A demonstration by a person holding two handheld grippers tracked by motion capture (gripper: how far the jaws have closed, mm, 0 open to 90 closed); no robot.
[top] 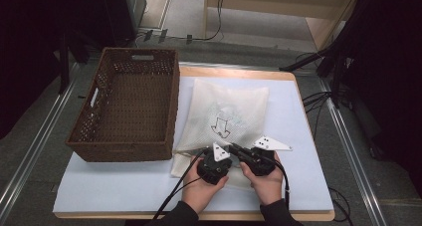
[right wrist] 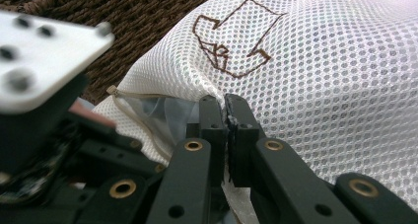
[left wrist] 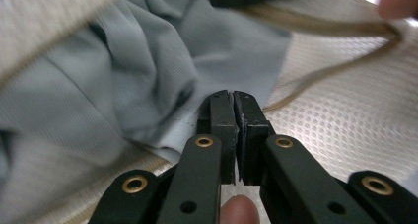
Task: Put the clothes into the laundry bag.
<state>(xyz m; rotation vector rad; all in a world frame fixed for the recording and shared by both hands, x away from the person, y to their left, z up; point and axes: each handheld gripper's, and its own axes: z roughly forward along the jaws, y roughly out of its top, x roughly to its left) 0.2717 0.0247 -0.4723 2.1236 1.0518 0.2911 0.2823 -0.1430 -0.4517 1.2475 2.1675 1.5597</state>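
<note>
A white mesh laundry bag (top: 226, 106) with a brown arrow mark lies on the pale blue mat (top: 298, 136). Both grippers meet at its near edge. My right gripper (top: 238, 150) (right wrist: 227, 99) is shut on the mesh bag (right wrist: 320, 86) beside its beige zipper (right wrist: 133, 103), with white mesh pinched between the jaws. My left gripper (top: 225, 155) (left wrist: 233, 93) is shut at the hem of a grey-blue cloth (left wrist: 148, 71) that lies in the bag's mouth, over the mesh (left wrist: 345, 120). A strip of the cloth (right wrist: 157, 108) shows through the opening in the right gripper view.
A brown wicker basket (top: 171, 101) stands to the left of the bag, its wall touching the bag's edge; it also fills the top left of the right gripper view (right wrist: 123, 12). Bare mat lies to the right and in front of the basket.
</note>
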